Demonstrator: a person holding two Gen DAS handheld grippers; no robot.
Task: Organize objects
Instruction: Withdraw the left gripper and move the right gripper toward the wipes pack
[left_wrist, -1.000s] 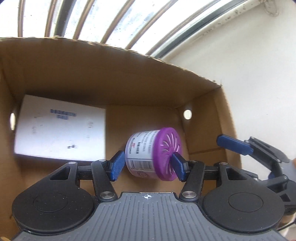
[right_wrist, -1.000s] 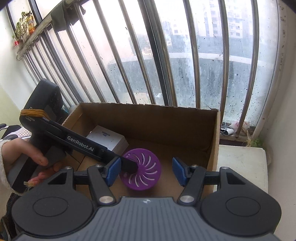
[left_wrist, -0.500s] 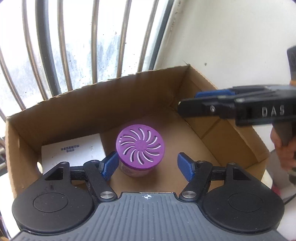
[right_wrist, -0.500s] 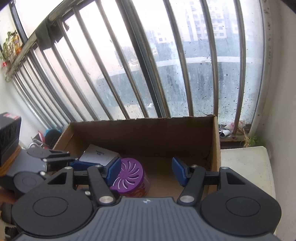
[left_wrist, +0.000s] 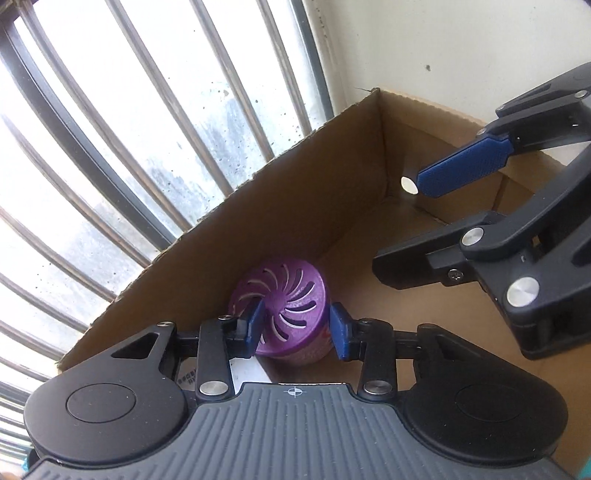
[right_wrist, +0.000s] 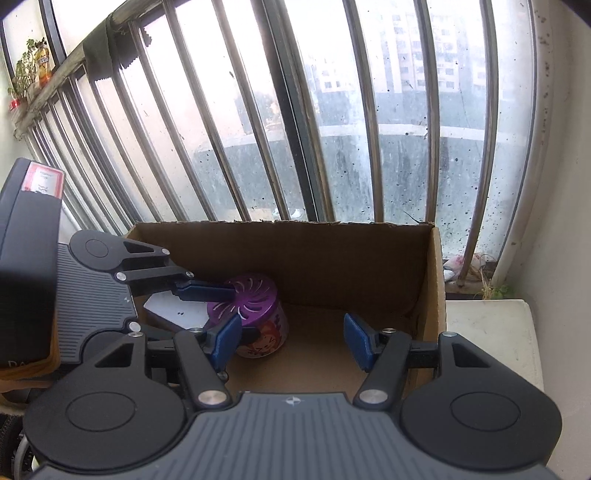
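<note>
A purple-lidded air freshener jar (left_wrist: 291, 299) (right_wrist: 255, 295) stands upright on the floor of a cardboard box (left_wrist: 295, 206) (right_wrist: 332, 258), beside a flat white box (right_wrist: 177, 310). My left gripper (left_wrist: 297, 330) hovers just above the jar with its jaws closing. Its blue pads frame the lid in the left wrist view but do not press on it. One left finger (right_wrist: 203, 290) reaches across the lid's edge. My right gripper (right_wrist: 291, 343) stands open over the bare right half of the box, with nothing between its fingers. Its blue pad (left_wrist: 465, 164) shows at the right.
Barred windows (right_wrist: 332, 129) rise right behind the box. A white ledge (right_wrist: 487, 332) lies to the right of the box, and a pale wall (left_wrist: 461, 44) stands behind it. A dark device (right_wrist: 26, 258) sits at the left edge.
The jar lay on its side in my left gripper; it now stands upright and free. The left gripper rolled, drew back, opened and then narrowed. The right gripper hardly moved.
</note>
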